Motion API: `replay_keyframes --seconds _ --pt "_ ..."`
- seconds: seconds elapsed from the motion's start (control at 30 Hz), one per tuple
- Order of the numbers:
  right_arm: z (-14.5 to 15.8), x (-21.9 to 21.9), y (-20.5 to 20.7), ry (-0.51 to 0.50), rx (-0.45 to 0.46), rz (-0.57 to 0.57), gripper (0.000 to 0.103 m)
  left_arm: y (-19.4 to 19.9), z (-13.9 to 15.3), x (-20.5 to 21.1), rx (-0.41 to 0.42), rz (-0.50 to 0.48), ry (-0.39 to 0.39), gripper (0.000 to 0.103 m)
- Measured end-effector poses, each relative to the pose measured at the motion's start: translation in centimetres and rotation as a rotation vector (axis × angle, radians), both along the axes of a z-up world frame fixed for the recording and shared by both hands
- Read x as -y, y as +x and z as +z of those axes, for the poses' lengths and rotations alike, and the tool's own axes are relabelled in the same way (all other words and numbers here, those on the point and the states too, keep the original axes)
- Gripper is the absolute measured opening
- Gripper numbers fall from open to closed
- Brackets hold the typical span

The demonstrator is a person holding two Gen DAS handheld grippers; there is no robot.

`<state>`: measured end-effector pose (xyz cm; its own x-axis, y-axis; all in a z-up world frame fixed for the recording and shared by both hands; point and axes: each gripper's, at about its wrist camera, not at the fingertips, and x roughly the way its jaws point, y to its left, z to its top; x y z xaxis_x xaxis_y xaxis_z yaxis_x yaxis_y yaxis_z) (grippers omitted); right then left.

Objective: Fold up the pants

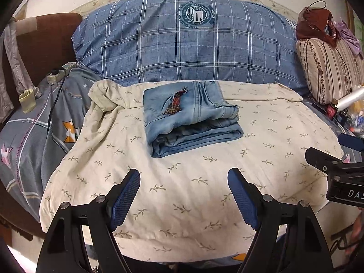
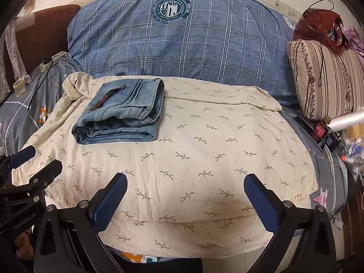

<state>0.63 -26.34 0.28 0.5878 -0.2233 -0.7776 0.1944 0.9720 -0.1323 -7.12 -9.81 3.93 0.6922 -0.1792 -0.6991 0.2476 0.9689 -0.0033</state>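
- My left gripper (image 1: 184,195) fills the bottom centre of the left wrist view, its blue-padded fingers (image 1: 126,199) spread wide with nothing between them, hanging over the cream sheet (image 1: 204,204).
- My right gripper (image 2: 185,201) sits likewise at the bottom centre of the right wrist view, released, fingers parted and holding nothing.
- The pants (image 1: 190,116), light blue denim, lie folded into a compact stack in the middle of the left wrist frame; in the right wrist frame they (image 2: 122,116) sit in the left-centre part.
- They rest on the cream sheet, apart from both grippers, with a dark red patterned strip (image 1: 174,103) showing on the top layer.
- A big blue plaid pillow (image 1: 182,43) fills the upper centre behind the pants.
- A striped beige cushion (image 2: 327,79) stands at the right edge, with a dark red bag (image 2: 318,26) on top of it.
- A white power strip (image 1: 61,71) lies at the left of the frame.
- Each gripper shows at the edge of the other's view: the right one at the right edge, the left one at the lower left.
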Motion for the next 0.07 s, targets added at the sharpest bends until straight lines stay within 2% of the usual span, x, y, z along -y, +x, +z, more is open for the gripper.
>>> replay_keyframes --seconds 0.07 --pt "-0.16 0.09 0.15 -0.002 -0.006 0.001 0.103 0.24 -0.02 -0.14 0.001 0.007 0.002 0.079"
